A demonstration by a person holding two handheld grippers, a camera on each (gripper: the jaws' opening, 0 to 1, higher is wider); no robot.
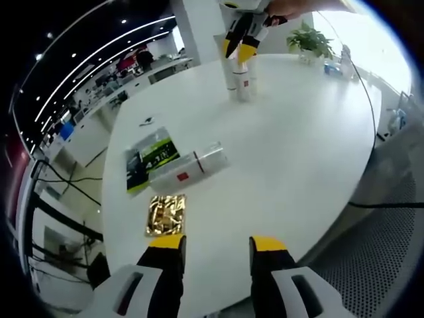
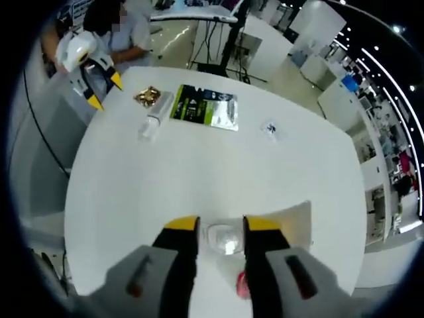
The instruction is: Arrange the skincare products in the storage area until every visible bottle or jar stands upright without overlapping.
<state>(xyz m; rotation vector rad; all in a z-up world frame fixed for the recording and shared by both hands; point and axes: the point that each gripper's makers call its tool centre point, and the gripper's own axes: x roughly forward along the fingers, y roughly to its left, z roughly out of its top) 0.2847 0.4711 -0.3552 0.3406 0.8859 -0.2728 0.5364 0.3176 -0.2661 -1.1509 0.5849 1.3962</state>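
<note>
A clear bottle with a red label [image 1: 189,169] lies on its side on the white table [image 1: 298,146], a little ahead of my left gripper [image 1: 216,244], which is open and holds nothing. Two bottles [image 1: 241,81] stand upright side by side at the far end. My right gripper [image 1: 238,52] reaches down onto their tops. In the right gripper view its jaws [image 2: 221,228] sit tight on both sides of a clear bottle cap [image 2: 222,240]. The lying bottle [image 2: 154,119] shows far off, near my left gripper [image 2: 106,94].
A green and black sachet [image 1: 152,159] lies beside the lying bottle, with a gold foil packet [image 1: 165,215] in front of it. A small wrapper [image 1: 147,121] lies further back. A potted plant [image 1: 310,41] stands at the far table edge. A person [image 2: 122,30] holds the grippers.
</note>
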